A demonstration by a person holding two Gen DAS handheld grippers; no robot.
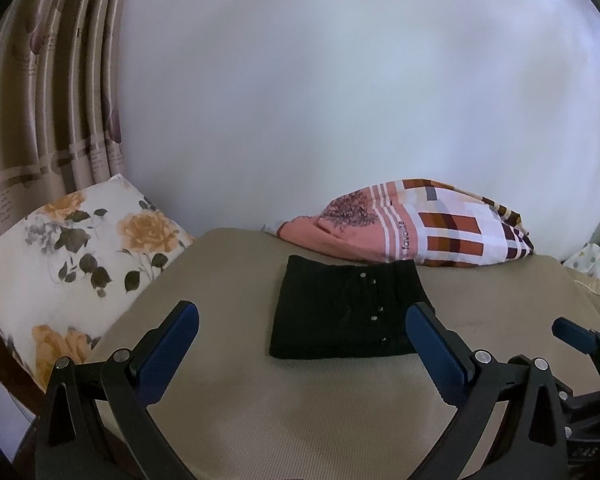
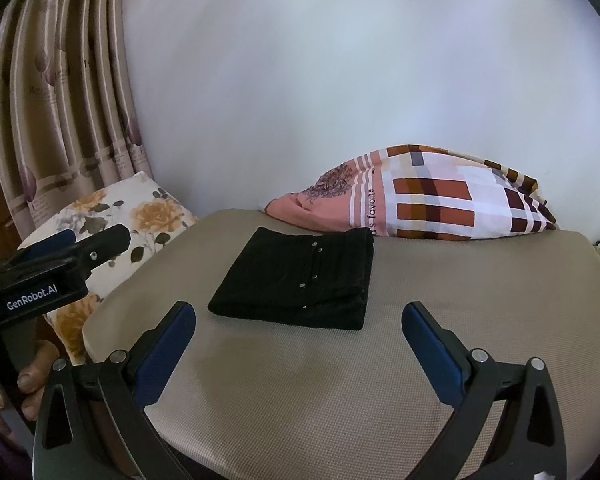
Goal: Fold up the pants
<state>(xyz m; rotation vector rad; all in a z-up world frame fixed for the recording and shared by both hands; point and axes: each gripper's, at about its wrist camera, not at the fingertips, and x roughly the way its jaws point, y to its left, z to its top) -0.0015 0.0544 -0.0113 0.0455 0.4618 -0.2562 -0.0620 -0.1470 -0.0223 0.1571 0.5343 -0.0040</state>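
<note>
Left wrist view: pants (image 1: 346, 310) lying as compact folded rectangle on beige cushion (image 1: 300, 408), 12 o'clock of left gripper (image 1: 302, 316). Left gripper, right gripper (image 2: 299, 314) both hovering spread, gripping nothing. Folding looking essentially finished.

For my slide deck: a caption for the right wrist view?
Folded black pants lie on the beige cushion, both tongs open and clear of them.
</note>
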